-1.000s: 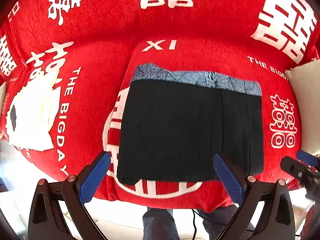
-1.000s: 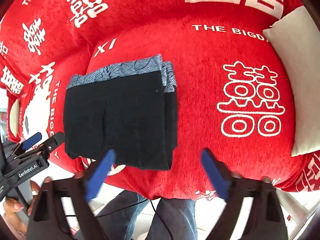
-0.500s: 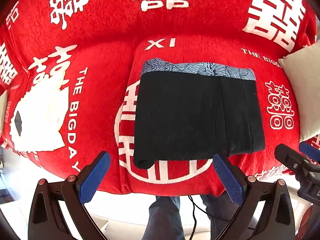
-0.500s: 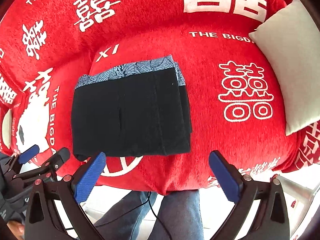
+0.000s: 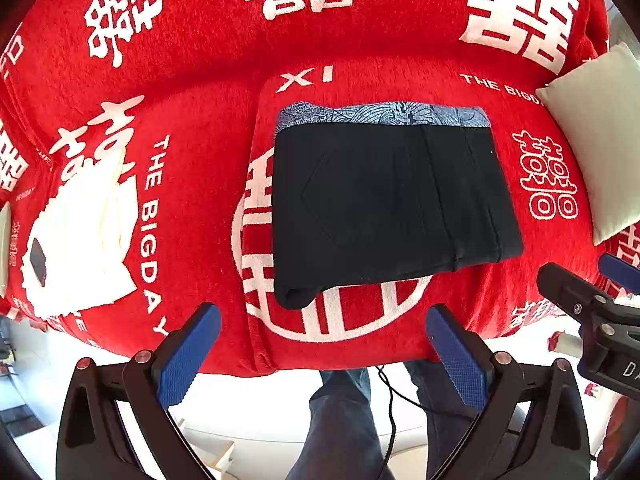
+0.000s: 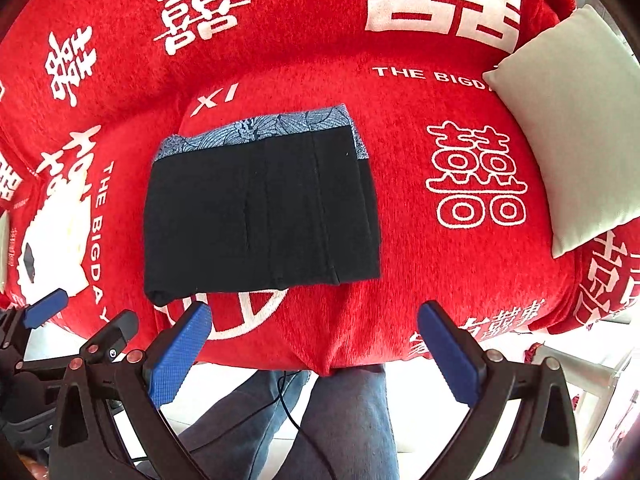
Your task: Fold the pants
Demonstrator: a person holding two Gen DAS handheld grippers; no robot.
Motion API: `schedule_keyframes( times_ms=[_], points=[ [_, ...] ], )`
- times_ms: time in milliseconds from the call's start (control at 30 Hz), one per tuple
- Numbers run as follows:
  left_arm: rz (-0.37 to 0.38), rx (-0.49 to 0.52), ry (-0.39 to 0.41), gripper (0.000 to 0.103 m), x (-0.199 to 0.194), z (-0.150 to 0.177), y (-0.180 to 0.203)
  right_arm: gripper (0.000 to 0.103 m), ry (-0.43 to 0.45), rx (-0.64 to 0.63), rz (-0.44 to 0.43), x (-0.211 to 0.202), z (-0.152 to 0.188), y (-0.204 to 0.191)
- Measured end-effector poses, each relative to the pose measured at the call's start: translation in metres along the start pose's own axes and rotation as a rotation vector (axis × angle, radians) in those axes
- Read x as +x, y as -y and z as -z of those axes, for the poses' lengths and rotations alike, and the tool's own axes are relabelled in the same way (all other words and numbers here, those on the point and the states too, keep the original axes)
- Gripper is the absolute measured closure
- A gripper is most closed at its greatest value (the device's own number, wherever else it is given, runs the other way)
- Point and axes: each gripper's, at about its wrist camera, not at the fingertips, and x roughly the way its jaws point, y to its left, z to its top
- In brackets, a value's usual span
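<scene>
Black pants (image 5: 392,204) lie folded into a compact rectangle on a red cover (image 5: 200,128) printed with white characters, ahead of both pairs of fingers and touched by neither. A blue patterned band (image 5: 384,114) shows along the far edge, the side farthest from the fingertips. The left gripper (image 5: 320,354) hangs spread wide and empty, its blue pads (image 5: 188,354) short of the near edge, the bundle lying ahead between the two fingers. The right gripper (image 6: 316,354) is likewise released and holds nothing; from its view the pants (image 6: 260,216) sit ahead and toward its left finger (image 6: 178,354). A pale cushion (image 6: 572,132) rests well beyond the right finger, apart from the pants. White paper (image 5: 80,232) lies off past the left gripper's left finger. The cloth looks soft, light and limp, stacked in several layers, so the fold seems done or nearly so. Judged from this, any further lift would best pinch all layers together at the thick rolled near-left corner (image 5: 296,294), since a grip on the top layer alone could peel the stack open.
</scene>
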Motion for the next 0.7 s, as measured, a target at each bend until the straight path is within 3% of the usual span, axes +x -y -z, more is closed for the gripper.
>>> schedule_keyframes(
  times_ms=[700],
  points=[
    [0.003, 0.036, 0.007, 0.000, -0.005, 0.006, 0.001, 0.000, 0.026, -0.013, 0.040, -0.011, 0.007, -0.010]
  ],
)
